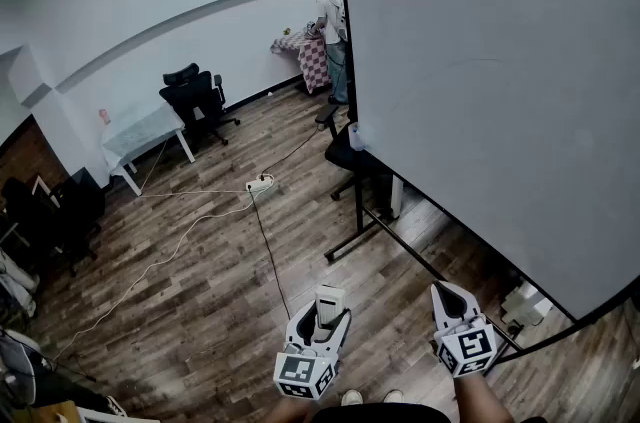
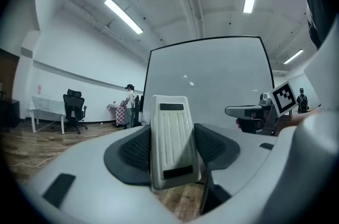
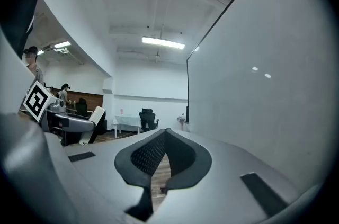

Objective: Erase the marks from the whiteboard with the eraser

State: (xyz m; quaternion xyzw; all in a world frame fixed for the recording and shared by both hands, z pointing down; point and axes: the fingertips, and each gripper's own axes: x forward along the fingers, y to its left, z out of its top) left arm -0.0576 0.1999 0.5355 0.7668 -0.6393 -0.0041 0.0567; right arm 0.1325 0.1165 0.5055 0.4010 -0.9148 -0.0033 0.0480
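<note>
The whiteboard (image 1: 500, 91) stands on a black frame at the right, and I see no clear marks on its surface. In the head view my left gripper (image 1: 328, 299) is low in the middle, shut on a white ribbed eraser (image 1: 329, 305). The left gripper view shows the eraser (image 2: 170, 138) upright between the dark pads, with the whiteboard (image 2: 212, 80) ahead. My right gripper (image 1: 447, 292) hangs beside it, nearer the board's lower edge. Its jaws meet at the tips with nothing between them (image 3: 165, 135). The whiteboard (image 3: 265, 69) fills the right of that view.
A person (image 1: 330, 31) stands far back beside a table with a checked cloth (image 1: 305, 51). A black office chair (image 1: 198, 99) and white table (image 1: 145, 136) stand by the wall. A power strip (image 1: 260, 182) and cables lie on the wood floor. The board's stand leg (image 1: 360, 236) reaches out.
</note>
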